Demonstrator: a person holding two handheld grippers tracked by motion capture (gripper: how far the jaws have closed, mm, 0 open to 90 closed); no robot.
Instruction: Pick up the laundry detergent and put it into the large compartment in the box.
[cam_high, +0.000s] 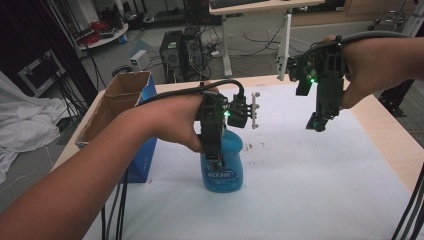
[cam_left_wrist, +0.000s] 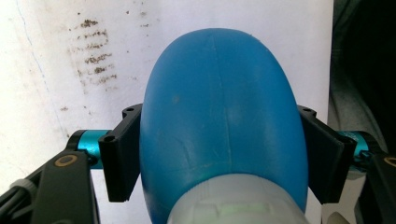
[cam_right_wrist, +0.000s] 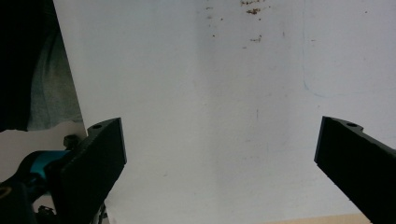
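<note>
The left claw (cam_left_wrist: 219, 158) clamps the blue bottle (cam_left_wrist: 224, 116) from both sides, pads flat on its curved body so it stays upright. The bottle stands low in the middle of the high view, on the white counter (cam_high: 310, 170), beside the open cardboard box (cam_high: 120, 100). At upper right the right claw (cam_high: 317, 123) hangs wide and empty (presumably waiting its turn).
</note>
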